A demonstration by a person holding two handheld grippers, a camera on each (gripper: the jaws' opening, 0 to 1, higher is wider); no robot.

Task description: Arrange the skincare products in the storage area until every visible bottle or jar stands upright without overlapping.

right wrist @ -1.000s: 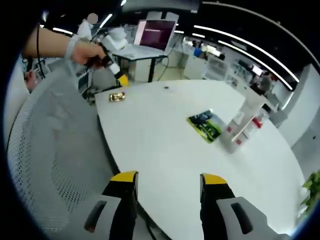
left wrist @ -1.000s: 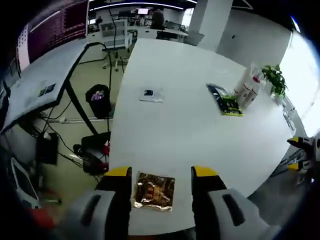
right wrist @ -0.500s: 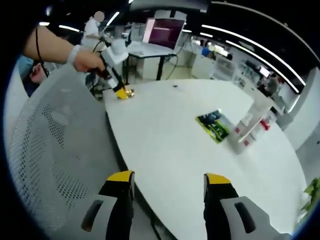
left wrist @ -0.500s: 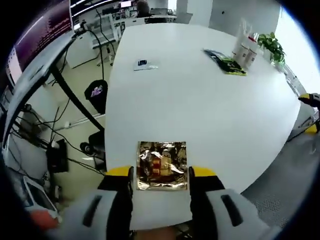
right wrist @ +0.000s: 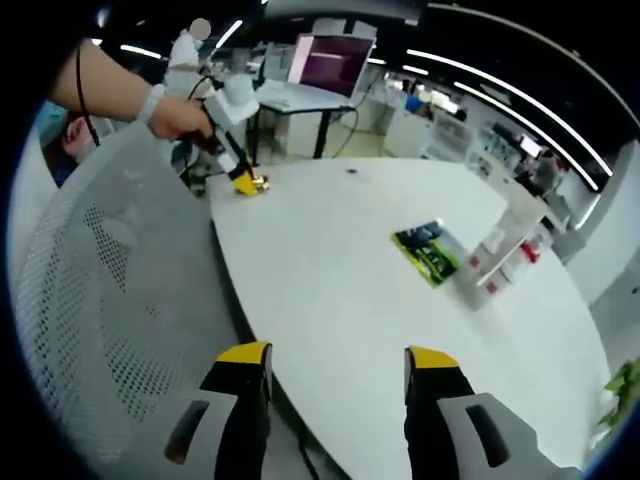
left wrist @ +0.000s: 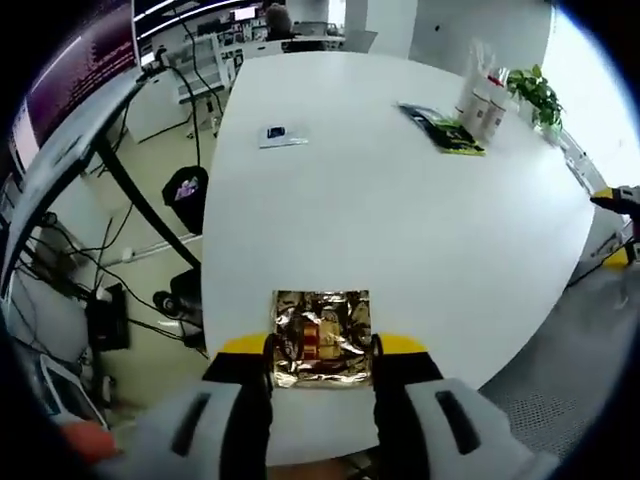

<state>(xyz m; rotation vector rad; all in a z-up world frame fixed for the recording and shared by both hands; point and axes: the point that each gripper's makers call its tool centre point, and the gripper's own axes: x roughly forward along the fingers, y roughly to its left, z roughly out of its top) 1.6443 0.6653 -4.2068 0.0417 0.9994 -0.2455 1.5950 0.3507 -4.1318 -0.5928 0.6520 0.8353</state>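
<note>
My left gripper [left wrist: 321, 348] clenches the gold sachet [left wrist: 321, 338] at the tabletop's [left wrist: 400, 220] near edge, print illegible; my right gripper [right wrist: 336, 361] hangs released.

A large white round-edged bench [left wrist: 400, 220] fills the middle of the left gripper view, with pale floor [left wrist: 150, 215] to its left, strewn with black cables. At upper left stands a grey desk on a black slanted leg [left wrist: 130, 190], a dark red-lit screen [left wrist: 85, 50] above it. A green potted plant [left wrist: 530, 95] sits at upper right. In the right gripper view, a grey mesh chair back [right wrist: 110, 330] fills the left, long ceiling light strips [right wrist: 520, 90] cross the upper right, and a lit monitor [right wrist: 330, 62] stands on a far desk.
</note>
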